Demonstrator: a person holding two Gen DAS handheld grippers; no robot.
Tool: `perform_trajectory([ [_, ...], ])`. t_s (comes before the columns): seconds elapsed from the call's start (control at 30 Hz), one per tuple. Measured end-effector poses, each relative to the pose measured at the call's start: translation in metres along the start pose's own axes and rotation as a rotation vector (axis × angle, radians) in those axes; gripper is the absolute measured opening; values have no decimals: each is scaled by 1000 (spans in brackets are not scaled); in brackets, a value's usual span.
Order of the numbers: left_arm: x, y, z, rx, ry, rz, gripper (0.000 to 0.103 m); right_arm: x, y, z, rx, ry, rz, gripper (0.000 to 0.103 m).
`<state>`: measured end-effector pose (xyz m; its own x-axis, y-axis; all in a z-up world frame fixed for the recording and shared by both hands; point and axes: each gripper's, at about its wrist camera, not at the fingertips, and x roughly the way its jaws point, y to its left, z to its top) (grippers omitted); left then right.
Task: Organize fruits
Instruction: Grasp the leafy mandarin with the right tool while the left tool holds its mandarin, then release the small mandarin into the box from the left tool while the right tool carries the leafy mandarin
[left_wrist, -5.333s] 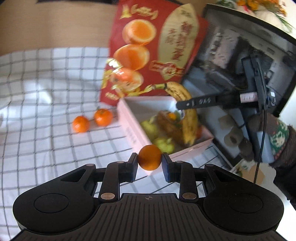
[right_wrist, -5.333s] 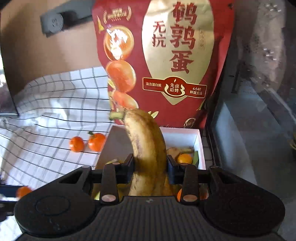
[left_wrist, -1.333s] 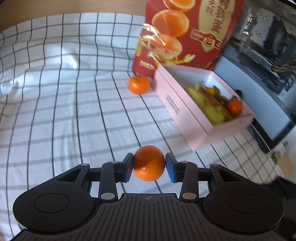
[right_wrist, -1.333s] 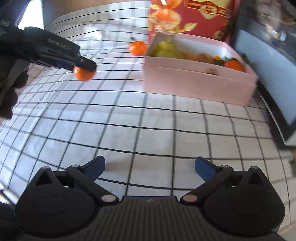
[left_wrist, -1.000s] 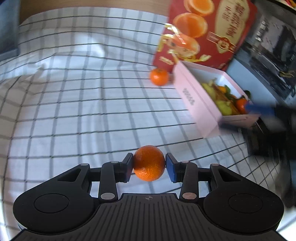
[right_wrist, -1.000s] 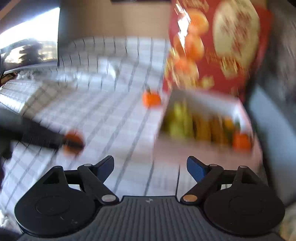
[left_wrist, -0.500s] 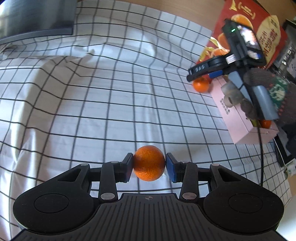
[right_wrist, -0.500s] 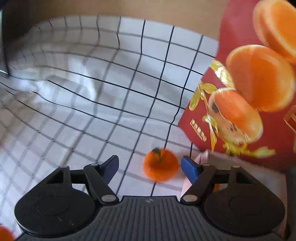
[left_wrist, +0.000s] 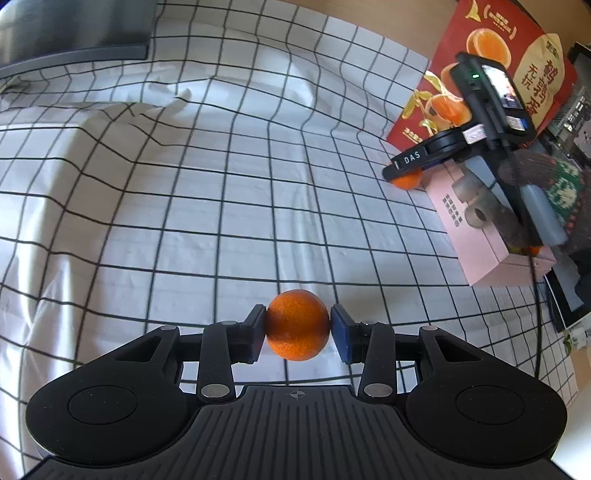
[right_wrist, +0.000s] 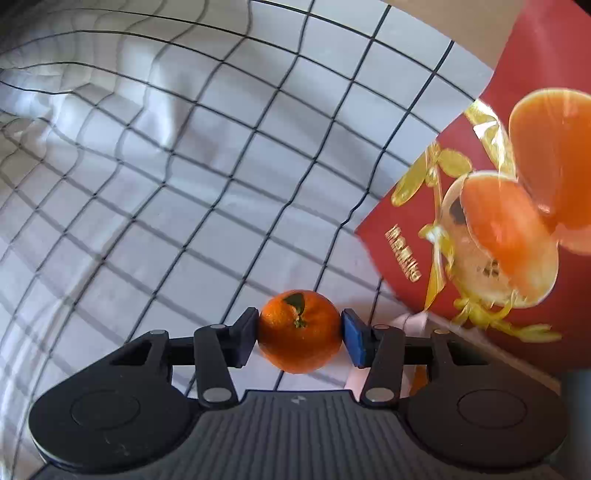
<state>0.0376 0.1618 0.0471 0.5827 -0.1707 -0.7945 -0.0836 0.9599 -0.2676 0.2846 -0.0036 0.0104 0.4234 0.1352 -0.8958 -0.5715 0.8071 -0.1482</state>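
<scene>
Stemmed mandarin: a mandarin with a green stem (right_wrist: 300, 330) lay on the checked cloth (right_wrist: 229, 206) just beside the near-left corner of the pink box (left_wrist: 491, 240); in the left wrist view it showed as an orange patch (left_wrist: 406, 181) under the other tool.
Right gripper: the right gripper (right_wrist: 300, 334) had its fingers on either side of this mandarin. The jaws had just been closing, and both pads looked in contact with the peel, so it read as pinching the fruit. Whether the fruit was off the cloth could not be told.
Second mandarin: a plain mandarin (left_wrist: 297, 329) was pinched between the fingers of the left gripper (left_wrist: 297, 332), held above the cloth, well away from the pink box on its open left side.
Pink box: it stood on the cloth in front of the red snack bag (left_wrist: 517, 66); its contents were mostly hidden behind the person's gloved hand (left_wrist: 517, 221).
Step in hand: judged to be the pick of the last loose mandarin, with the other one waiting in the left grip.
Next move: it likely called for a lift clear of the box wall, then a short carry over the rim and a release inside. The left fruit would need a longer carry to the same box.
Care needed: the box corner and the bag sat close to the right finger (right_wrist: 352, 341), so a straight lift seemed safest.
</scene>
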Motion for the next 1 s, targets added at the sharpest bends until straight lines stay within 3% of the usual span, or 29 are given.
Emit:
perform_trajectory([
  [0.2, 10, -15, -1, 27, 31, -38, 43, -41, 16, -36, 1, -41, 130, 48],
  [0.43, 13, -45, -8, 88, 63, -101, 43, -137, 36, -107, -20, -156, 255, 48],
  [0.6, 14, -83, -14, 166, 121, -192, 43, -170, 14, -160, 64, -180, 229, 48],
  [0.73, 9, -119, -11, 215, 141, -299, 43, -184, -15, -201, 164, -192, 137, 48],
  [0.87, -3, -156, 19, 277, 39, -359, 43, -201, -46, -240, 274, -234, 73, 48],
  [1.0, -2, -193, 77, 354, -94, -372, 43, -214, -68, -271, 354, -275, 15, 48],
])
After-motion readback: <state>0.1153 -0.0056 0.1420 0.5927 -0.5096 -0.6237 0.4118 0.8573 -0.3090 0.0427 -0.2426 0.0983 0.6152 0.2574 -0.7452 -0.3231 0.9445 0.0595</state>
